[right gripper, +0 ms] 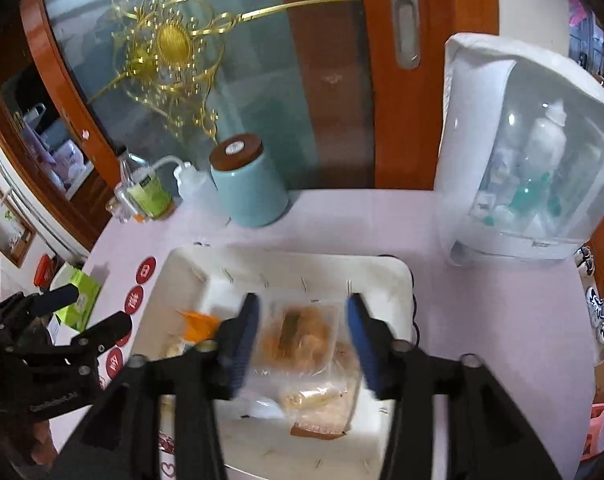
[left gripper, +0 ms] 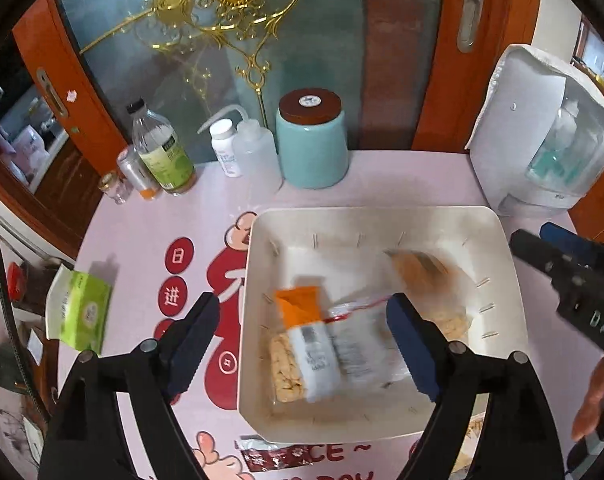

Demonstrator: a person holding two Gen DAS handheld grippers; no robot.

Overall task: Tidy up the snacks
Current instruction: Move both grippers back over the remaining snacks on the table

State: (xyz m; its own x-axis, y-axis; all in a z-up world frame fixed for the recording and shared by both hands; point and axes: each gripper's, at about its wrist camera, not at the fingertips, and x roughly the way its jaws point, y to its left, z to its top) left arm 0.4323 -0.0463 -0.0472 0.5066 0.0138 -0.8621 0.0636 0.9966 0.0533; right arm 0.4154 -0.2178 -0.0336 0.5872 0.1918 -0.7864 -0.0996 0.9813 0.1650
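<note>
A white tray (left gripper: 374,212) (right gripper: 286,258) stands on the pink table and holds several snack packets. My left gripper (left gripper: 302,308) hangs open over its left half. Below the gap lie an orange-and-white packet (left gripper: 306,332) and a clear packet with a red seal (left gripper: 362,344), neither touched. A brown snack packet (left gripper: 422,272) looks blurred further back. My right gripper (right gripper: 302,304) is open above the tray's middle, with that brown packet (right gripper: 302,332) free below its fingers. Each gripper shows in the other's view: the right (left gripper: 562,276), the left (right gripper: 90,312).
Behind the tray stand a teal jar (left gripper: 312,148), a squeeze bottle (left gripper: 254,148), a pill bottle (left gripper: 226,152) and a green-label bottle (left gripper: 162,152). A white appliance (left gripper: 542,132) fills the back right. A green tissue pack (left gripper: 82,312) lies left, a dark red packet (left gripper: 262,456) in front.
</note>
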